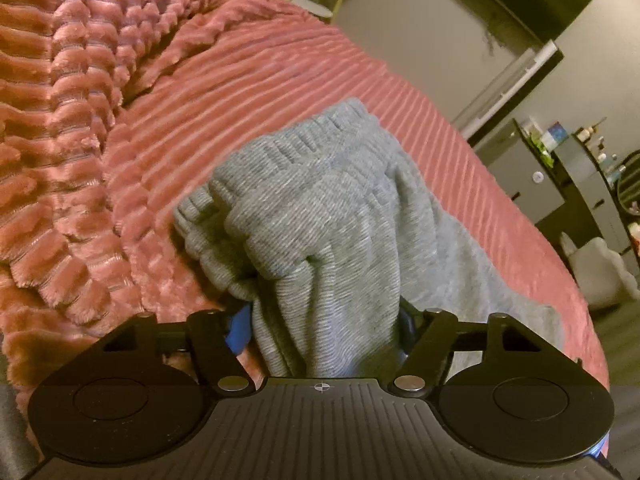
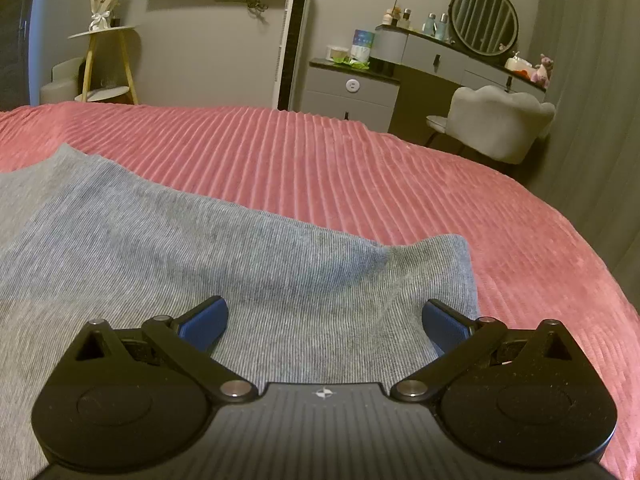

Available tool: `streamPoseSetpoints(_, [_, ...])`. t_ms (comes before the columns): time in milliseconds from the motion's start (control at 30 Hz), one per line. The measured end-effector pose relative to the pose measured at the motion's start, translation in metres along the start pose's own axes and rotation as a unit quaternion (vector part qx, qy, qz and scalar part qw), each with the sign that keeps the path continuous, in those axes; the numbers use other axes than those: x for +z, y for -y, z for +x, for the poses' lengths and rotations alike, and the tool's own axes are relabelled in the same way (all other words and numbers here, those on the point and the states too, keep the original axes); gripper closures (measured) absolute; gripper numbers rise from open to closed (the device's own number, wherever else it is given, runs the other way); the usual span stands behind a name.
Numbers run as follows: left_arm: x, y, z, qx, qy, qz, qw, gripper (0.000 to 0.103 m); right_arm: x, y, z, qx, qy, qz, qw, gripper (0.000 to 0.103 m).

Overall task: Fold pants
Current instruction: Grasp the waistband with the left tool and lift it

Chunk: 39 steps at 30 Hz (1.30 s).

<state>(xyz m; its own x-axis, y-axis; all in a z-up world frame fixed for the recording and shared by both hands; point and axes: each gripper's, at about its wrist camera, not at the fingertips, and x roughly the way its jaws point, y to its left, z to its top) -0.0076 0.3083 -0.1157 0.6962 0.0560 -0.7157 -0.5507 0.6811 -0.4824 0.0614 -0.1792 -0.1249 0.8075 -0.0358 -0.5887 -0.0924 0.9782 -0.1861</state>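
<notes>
The grey knit pants (image 1: 320,208) lie on a pink ribbed bedspread (image 1: 280,80). In the left wrist view their ribbed waistband end is bunched up and rises between the jaws of my left gripper (image 1: 324,320). The blue pads (image 1: 238,330) press the thick wad of cloth from both sides; the right pad is mostly hidden behind it. In the right wrist view a flat leg of the pants (image 2: 180,248) spreads across the bedspread (image 2: 360,168), its hem corner to the right. My right gripper (image 2: 326,322) hovers just over that leg, open wide, its fingertips (image 2: 206,324) holding nothing.
A rumpled pink plush blanket (image 1: 60,120) is heaped at the left of the bed. Beyond the bed's far edge stand a grey dresser with a round mirror (image 2: 482,20), a pale padded chair (image 2: 496,120), a white tower fan (image 2: 294,40) and a small wooden stand (image 2: 106,64).
</notes>
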Motion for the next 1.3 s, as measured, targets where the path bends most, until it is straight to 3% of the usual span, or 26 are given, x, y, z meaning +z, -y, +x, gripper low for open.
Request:
streamPoseSetpoints(300, [0.003, -0.004, 0.009, -0.023, -0.010, -0.009, 0.9996, 0.013, 0.000, 0.000, 0.000, 0.000, 0.000, 0.000, 1.000, 0.000])
streamPoseSetpoints(367, [0.004, -0.001, 0.009, -0.008, -0.008, -0.007, 0.9999, 0.019, 0.000, 0.000, -0.001, 0.000, 0.000, 0.000, 1.000, 0.000])
streamPoseSetpoints(433, [0.004, 0.000, 0.007, 0.005, -0.005, -0.004, 1.0000, 0.033, 0.000, 0.000, -0.001, -0.001, 0.000, 0.000, 1.000, 0.000])
streamPoseSetpoints(467, [0.003, -0.001, 0.005, 0.004, -0.002, -0.009, 1.0000, 0.037, 0.000, 0.000, -0.001, -0.001, 0.000, 0.000, 1.000, 0.000])
streamPoseSetpoints(533, [0.004, -0.007, 0.001, -0.014, -0.004, -0.027, 0.9995, 0.058, 0.000, 0.000, -0.001, -0.001, 0.000, 0.001, 1.000, 0.000])
streamPoseSetpoints(633, [0.005, -0.004, -0.007, -0.031, 0.006, -0.029, 0.9991, 0.073, 0.000, 0.000, -0.001, -0.002, 0.001, 0.001, 1.000, 0.000])
streamPoseSetpoints(733, [0.003, 0.009, -0.017, -0.038, 0.025, -0.007, 0.9989, 0.076, 0.000, 0.000, -0.001, -0.001, 0.001, 0.002, 1.000, 0.000])
streamPoseSetpoints(1067, [0.006, 0.030, -0.042, -0.069, 0.047, -0.009, 0.9965, 0.079, 0.002, 0.004, -0.002, 0.005, -0.004, 0.006, 1.000, 0.000])
streamPoseSetpoints(1133, [0.006, 0.044, -0.053, -0.078, 0.055, 0.006, 0.9954, 0.079, 0.005, 0.007, -0.006, 0.003, -0.008, 0.010, 1.000, 0.000])
streamPoseSetpoints(1200, [0.005, 0.065, -0.067, -0.087, 0.065, 0.033, 0.9935, 0.079, 0.008, 0.012, -0.015, -0.027, -0.007, 0.015, 0.999, 0.000])
streamPoseSetpoints(1300, [-0.004, 0.105, -0.090, -0.114, 0.085, 0.083, 0.9864, 0.080, 0.009, 0.033, -0.043, -0.055, 0.020, 0.058, 0.997, 0.000])
